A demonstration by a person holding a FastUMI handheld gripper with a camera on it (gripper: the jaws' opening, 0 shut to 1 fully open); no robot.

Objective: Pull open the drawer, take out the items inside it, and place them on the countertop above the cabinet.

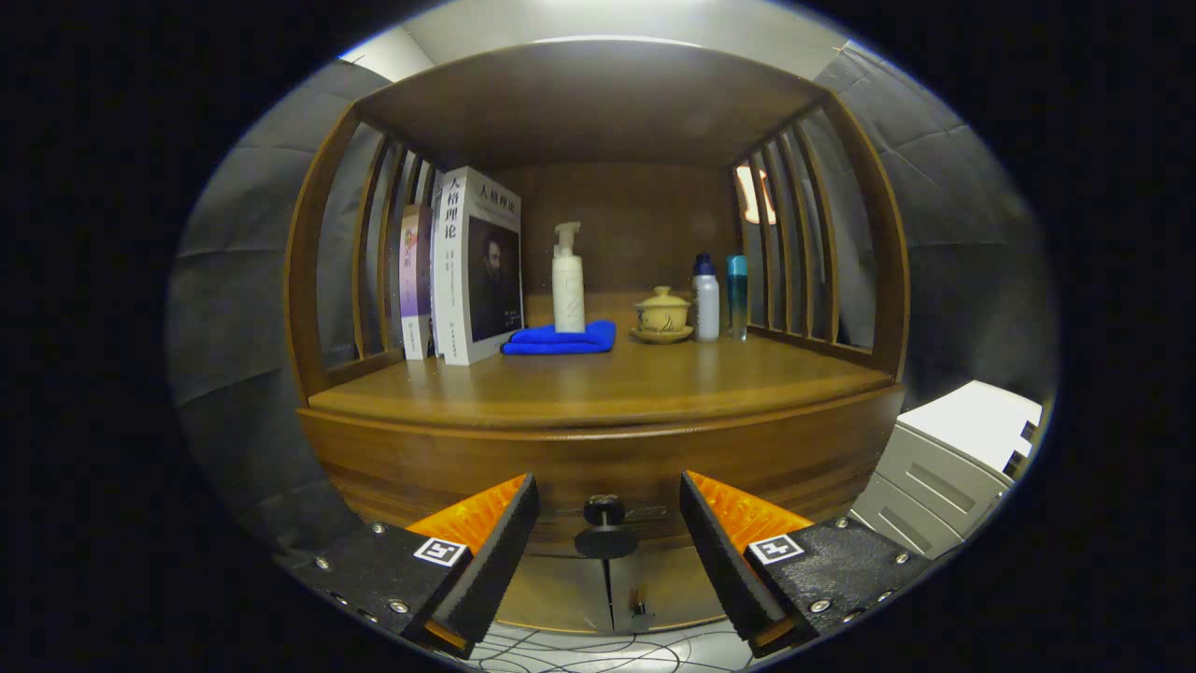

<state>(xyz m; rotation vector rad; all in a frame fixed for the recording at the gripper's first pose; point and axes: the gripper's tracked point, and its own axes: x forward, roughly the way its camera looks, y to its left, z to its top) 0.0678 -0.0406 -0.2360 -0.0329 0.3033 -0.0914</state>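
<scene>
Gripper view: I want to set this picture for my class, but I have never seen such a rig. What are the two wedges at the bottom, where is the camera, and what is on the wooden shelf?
The camera rides on a hand-held gripper and looks forward along its two fingers, the wedges you noticed. They stand open and hold nothing. Between them, just ahead, is the dark drawer knob on the front of a wooden cabinet; the drawer looks closed. Beyond it, on the countertop, stand some books, a pump bottle on a folded blue cloth, a lidded cup on a saucer, and two small bottles. To the right of the cabinet is a white unit.
</scene>
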